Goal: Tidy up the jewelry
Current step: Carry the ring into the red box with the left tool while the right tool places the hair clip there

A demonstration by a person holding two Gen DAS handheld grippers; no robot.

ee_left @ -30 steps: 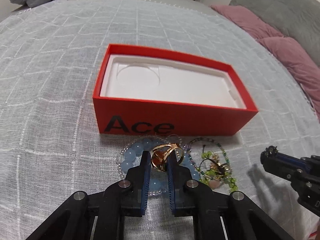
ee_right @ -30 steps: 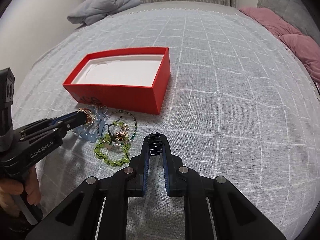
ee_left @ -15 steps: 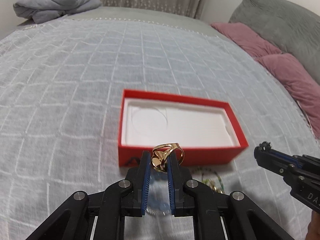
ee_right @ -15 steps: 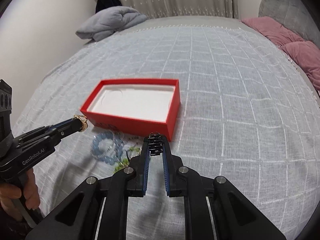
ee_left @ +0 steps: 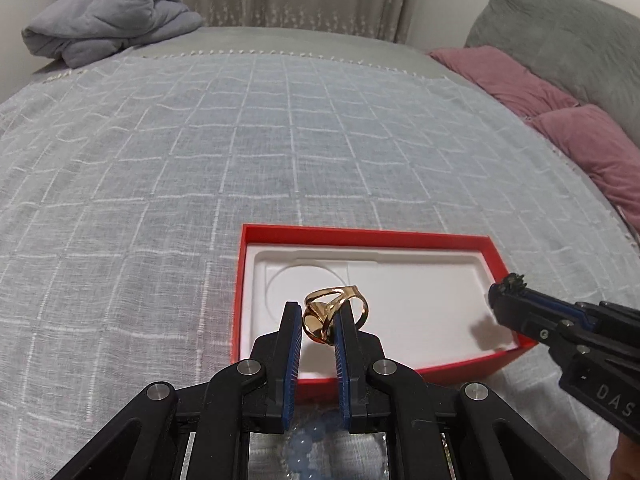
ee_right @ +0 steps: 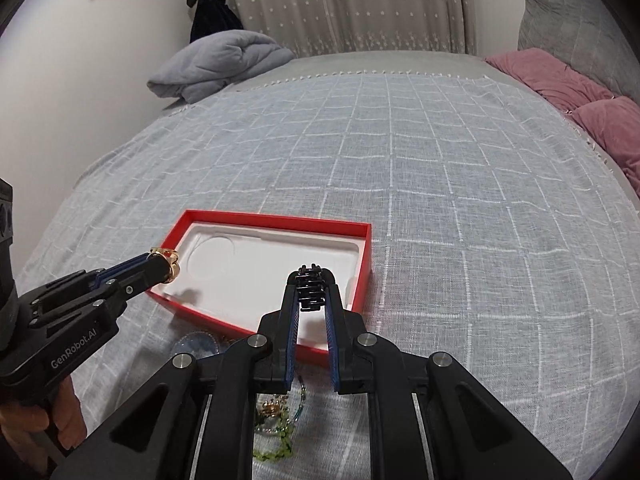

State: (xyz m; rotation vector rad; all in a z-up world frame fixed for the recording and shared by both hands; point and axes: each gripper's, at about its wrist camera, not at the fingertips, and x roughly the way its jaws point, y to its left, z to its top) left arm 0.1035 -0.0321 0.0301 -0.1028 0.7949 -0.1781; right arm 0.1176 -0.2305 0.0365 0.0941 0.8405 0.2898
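My left gripper (ee_left: 318,314) is shut on gold rings (ee_left: 334,312) and holds them above the left part of the open red box (ee_left: 360,235) with its white insert. In the right wrist view the left gripper (ee_right: 162,266) with the rings (ee_right: 167,264) hangs over the box's left rim (ee_right: 276,220). My right gripper (ee_right: 313,282) is shut on a black chain bracelet (ee_right: 310,290) above the box's right part; it also shows in the left wrist view (ee_left: 510,286). A pale blue bead bracelet (ee_left: 310,438) lies on the bed in front of the box.
A green bead strand and small trinkets (ee_right: 276,428) lie on the checked bedspread (ee_right: 440,200) under my right gripper. A folded grey blanket (ee_left: 108,20) lies at the far left, pink pillows (ee_left: 560,120) at the right edge.
Both grippers have risen from the jewelry pile and moved forward over the red box. The left carries the gold rings, the right the black bracelet.
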